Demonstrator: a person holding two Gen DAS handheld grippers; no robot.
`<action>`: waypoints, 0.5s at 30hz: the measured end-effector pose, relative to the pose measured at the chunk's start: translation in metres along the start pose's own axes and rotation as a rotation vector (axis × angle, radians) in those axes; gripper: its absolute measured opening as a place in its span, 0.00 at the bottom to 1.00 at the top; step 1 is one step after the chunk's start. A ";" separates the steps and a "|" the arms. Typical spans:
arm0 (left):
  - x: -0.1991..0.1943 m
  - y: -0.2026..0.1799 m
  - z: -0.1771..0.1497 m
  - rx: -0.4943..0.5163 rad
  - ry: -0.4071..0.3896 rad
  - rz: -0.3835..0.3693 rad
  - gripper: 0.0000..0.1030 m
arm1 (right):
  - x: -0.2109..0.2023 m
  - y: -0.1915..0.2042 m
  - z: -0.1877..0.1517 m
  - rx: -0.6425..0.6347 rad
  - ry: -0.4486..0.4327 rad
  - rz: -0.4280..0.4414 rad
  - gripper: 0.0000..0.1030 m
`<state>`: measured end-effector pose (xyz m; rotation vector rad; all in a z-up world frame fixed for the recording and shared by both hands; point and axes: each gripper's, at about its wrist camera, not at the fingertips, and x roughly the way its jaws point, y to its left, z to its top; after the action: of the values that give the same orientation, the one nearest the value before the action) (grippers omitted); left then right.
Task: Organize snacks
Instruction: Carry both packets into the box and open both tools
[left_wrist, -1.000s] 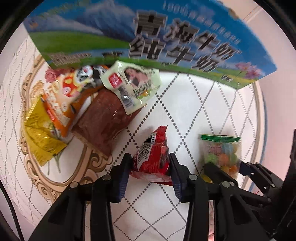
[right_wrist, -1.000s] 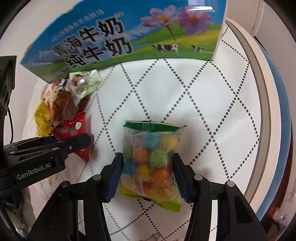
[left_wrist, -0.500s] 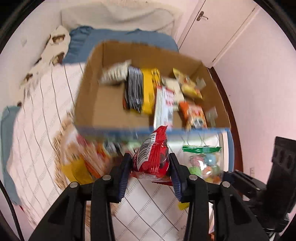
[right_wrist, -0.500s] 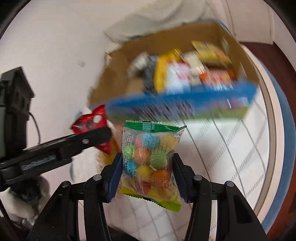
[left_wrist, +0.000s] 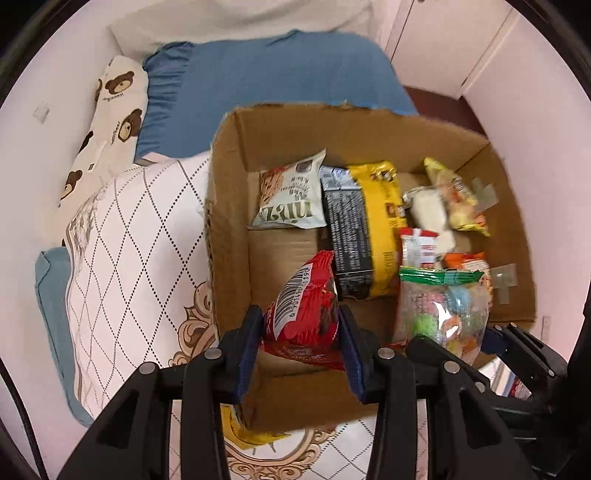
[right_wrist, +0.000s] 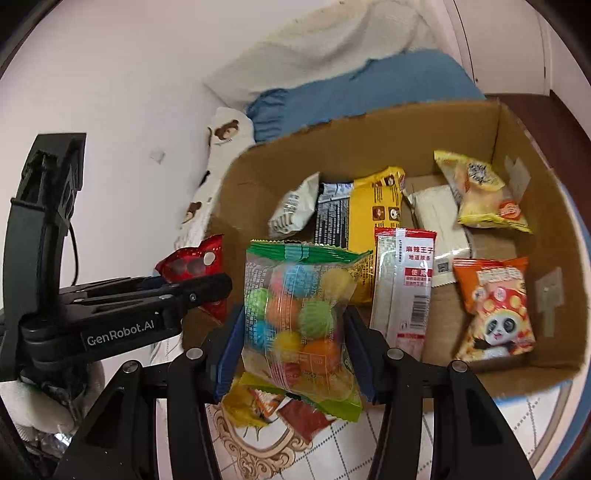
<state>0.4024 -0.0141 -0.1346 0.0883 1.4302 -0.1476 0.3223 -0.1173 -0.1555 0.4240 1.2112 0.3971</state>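
Observation:
My left gripper (left_wrist: 301, 345) is shut on a red snack packet (left_wrist: 304, 314) and holds it above the near left part of an open cardboard box (left_wrist: 229, 206). My right gripper (right_wrist: 295, 347) is shut on a clear bag of coloured candy balls (right_wrist: 299, 317), held above the box's near edge (right_wrist: 517, 373). The candy bag also shows in the left wrist view (left_wrist: 443, 310), and the red packet in the right wrist view (right_wrist: 195, 264). Several snack packs lie in the box, among them a yellow and black pack (left_wrist: 365, 229) and an orange panda pack (right_wrist: 495, 310).
The box sits on a white quilted bed cover (left_wrist: 129, 236) with a gold pattern. More snack packs (right_wrist: 273, 406) lie on the cover below my right gripper. A blue blanket (left_wrist: 266, 81) and a bear-print pillow (left_wrist: 107, 122) lie behind the box.
Both grippers have lifted their packets off the bed cover and moved up and forward over the open box. The view went from the box's printed side to its inside.

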 end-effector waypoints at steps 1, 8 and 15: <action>0.005 0.000 0.001 0.000 0.013 0.005 0.38 | 0.006 -0.002 0.001 0.005 0.011 -0.004 0.53; 0.024 0.004 0.000 -0.025 0.063 0.002 0.55 | 0.036 -0.016 0.001 0.040 0.106 -0.002 0.75; 0.023 -0.005 -0.003 -0.030 0.037 0.001 0.89 | 0.026 -0.024 0.005 0.028 0.115 -0.075 0.94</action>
<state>0.4018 -0.0199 -0.1579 0.0672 1.4688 -0.1246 0.3363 -0.1250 -0.1874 0.3829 1.3421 0.3445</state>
